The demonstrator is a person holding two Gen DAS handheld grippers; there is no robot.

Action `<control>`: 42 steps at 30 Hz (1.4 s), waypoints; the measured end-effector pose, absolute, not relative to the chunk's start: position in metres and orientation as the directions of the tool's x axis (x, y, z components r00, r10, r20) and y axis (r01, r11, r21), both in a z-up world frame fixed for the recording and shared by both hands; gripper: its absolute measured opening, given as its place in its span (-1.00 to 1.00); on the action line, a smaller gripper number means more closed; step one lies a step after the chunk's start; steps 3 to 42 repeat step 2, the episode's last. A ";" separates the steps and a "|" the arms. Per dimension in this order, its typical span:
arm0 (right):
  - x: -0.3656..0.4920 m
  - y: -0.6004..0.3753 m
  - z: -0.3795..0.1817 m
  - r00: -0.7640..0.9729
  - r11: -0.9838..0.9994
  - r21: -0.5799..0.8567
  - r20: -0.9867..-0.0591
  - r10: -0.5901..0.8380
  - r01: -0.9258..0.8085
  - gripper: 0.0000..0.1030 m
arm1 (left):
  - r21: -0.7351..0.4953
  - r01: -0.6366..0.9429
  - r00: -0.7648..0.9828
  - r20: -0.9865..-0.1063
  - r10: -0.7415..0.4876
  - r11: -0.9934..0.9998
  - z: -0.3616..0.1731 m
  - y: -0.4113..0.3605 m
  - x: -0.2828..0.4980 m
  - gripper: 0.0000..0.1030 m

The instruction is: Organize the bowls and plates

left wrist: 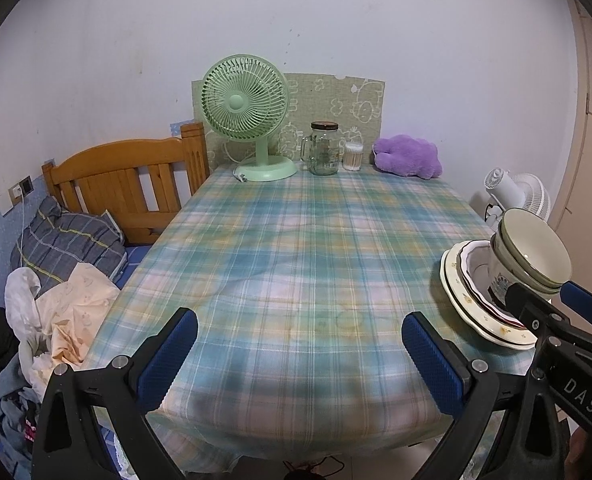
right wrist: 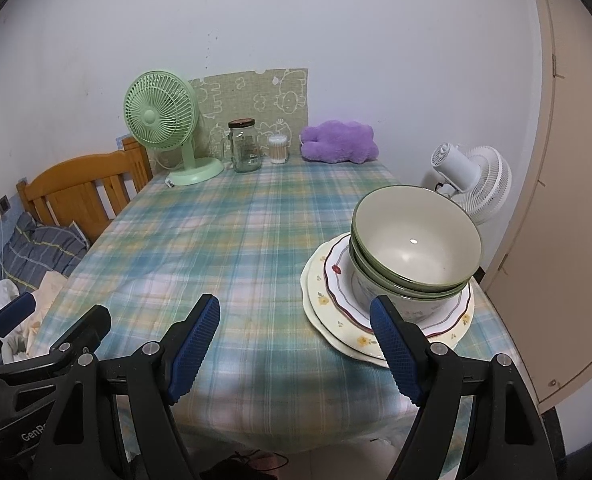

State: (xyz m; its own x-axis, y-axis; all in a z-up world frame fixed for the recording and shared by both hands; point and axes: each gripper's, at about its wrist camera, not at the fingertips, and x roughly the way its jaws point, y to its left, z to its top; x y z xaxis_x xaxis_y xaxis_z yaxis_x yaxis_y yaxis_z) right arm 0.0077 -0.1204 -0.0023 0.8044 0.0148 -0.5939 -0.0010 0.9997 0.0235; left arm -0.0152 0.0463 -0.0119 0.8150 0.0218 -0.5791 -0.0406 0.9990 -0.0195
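Bowls (right wrist: 414,248) nested three deep sit on two stacked plates (right wrist: 336,312) at the near right corner of the plaid-covered worktop (right wrist: 215,240) — one pile, close to the edge, as I hold both tools short of it. My right tongs (right wrist: 296,348) stand wide and empty, the right-hand pad in front of the plates' near rim, though I cannot tell if it touches; my left tongs (left wrist: 300,352) are just as wide and empty over bare cloth, well to the left of the pile. Along the far edge stand a green fan (right wrist: 163,128), a lidded glass jar (right wrist: 244,146), a tub of cotton swabs (right wrist: 277,149) and a purple plush toy (right wrist: 338,142), all well apart from the crockery.

The pile looks mostly sorted already, so I judge any remaining move to be a tidy-up or a shift. The risk is the stack itself — the bowls lean toward the camera, and the top one rides high. A nudge from the right pad against the plate rim could slide the whole pile on the cloth toward the worktop's edge. Gripping only the top bowl's rim could tip it or drag the lower bowls with it, and glazed rims may slip between the pads.
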 end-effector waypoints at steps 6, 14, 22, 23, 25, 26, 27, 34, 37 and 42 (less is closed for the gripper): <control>0.007 -0.120 -0.002 0.805 1.000 0.023 -0.593 0.014 0.000 0.55 | -0.021 -0.035 0.818 -0.575 0.016 0.999 -0.011 0.046 -0.017 0.99; 0.007 -0.120 -0.002 0.805 1.000 0.023 -0.593 0.014 0.000 0.55 | -0.021 -0.035 0.818 -0.575 0.016 0.999 -0.011 0.046 -0.017 0.99; 0.007 -0.120 -0.002 0.805 1.000 0.023 -0.593 0.014 0.000 0.55 | -0.021 -0.035 0.818 -0.575 0.016 0.999 -0.011 0.046 -0.017 0.99; 0.007 -0.120 -0.002 0.805 1.000 0.023 -0.593 0.014 0.000 0.55 | -0.021 -0.035 0.818 -0.575 0.016 0.999 -0.011 0.046 -0.017 0.99; 0.007 -0.120 -0.002 0.805 1.000 0.023 -0.593 0.014 0.000 0.55 | -0.021 -0.035 0.818 -0.575 0.016 0.999 -0.011 0.046 -0.017 0.99; 0.007 -0.120 -0.002 0.805 1.000 0.023 -0.593 0.014 0.000 0.55 | -0.021 -0.035 0.818 -0.575 0.016 0.999 -0.011 0.046 -0.017 0.99; 0.007 -0.120 -0.002 0.805 1.000 0.023 -0.593 0.014 0.000 0.55 | -0.021 -0.035 0.818 -0.575 0.016 0.999 -0.011 0.046 -0.017 0.99; 0.007 -0.120 -0.002 0.805 1.000 0.023 -0.593 0.014 0.000 0.55 | -0.021 -0.035 0.818 -0.575 0.016 0.999 -0.011 0.046 -0.017 0.99; 0.007 -0.120 -0.002 0.805 1.000 0.023 -0.593 0.014 0.000 0.55 | -0.021 -0.035 0.818 -0.575 0.016 0.999 -0.011 0.046 -0.017 0.99; 0.007 -0.120 -0.002 0.805 1.000 0.023 -0.593 0.014 0.000 0.55 | -0.021 -0.035 0.818 -0.575 0.016 0.999 -0.011 0.046 -0.017 0.99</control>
